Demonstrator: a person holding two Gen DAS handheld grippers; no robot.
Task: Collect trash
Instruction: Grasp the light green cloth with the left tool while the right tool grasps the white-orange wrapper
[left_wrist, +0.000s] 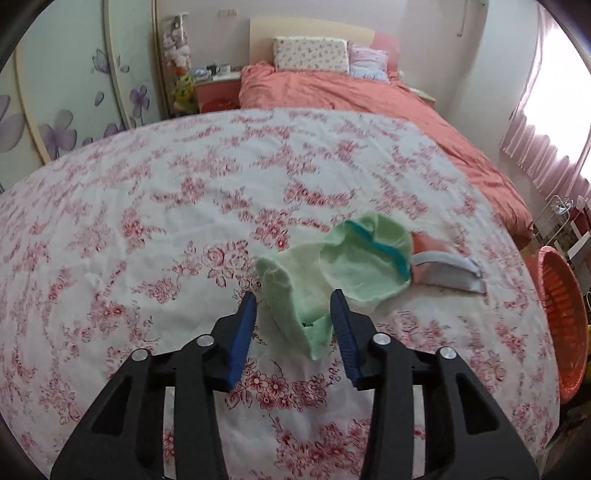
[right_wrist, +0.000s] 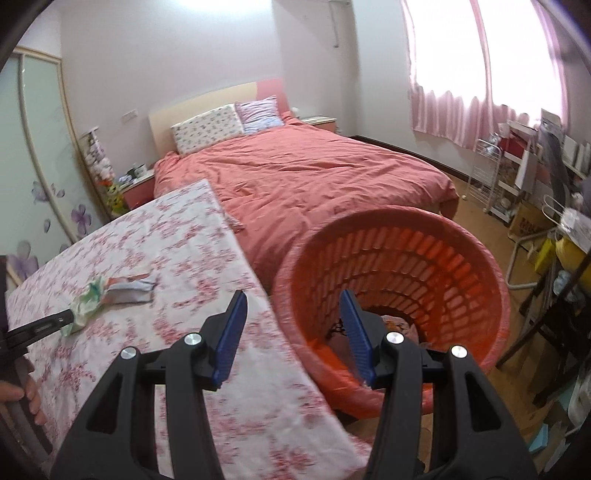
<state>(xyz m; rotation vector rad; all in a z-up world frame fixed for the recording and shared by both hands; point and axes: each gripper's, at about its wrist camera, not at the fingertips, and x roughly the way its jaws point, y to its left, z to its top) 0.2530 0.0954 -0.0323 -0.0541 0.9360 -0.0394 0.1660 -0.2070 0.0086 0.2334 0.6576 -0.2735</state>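
A crumpled light green cloth (left_wrist: 332, 273) with a teal trim lies on the floral-covered table (left_wrist: 147, 240). A grey and pink piece (left_wrist: 447, 267) lies just right of it. My left gripper (left_wrist: 293, 304) is open, its blue fingers on either side of the green cloth's near end. In the right wrist view the green cloth (right_wrist: 86, 299) and the grey piece (right_wrist: 131, 290) show at the left, with the left gripper's black finger (right_wrist: 40, 326) at the cloth. My right gripper (right_wrist: 293, 306) is open and empty, over the rim of the orange basket (right_wrist: 476, 258).
The orange basket (left_wrist: 561, 314) stands off the table's right edge. It holds a few dark items (right_wrist: 399, 325) at the bottom. A bed with a salmon quilt (right_wrist: 314, 177) lies beyond. Shelves and clutter (right_wrist: 535, 184) fill the right side under a pink curtain.
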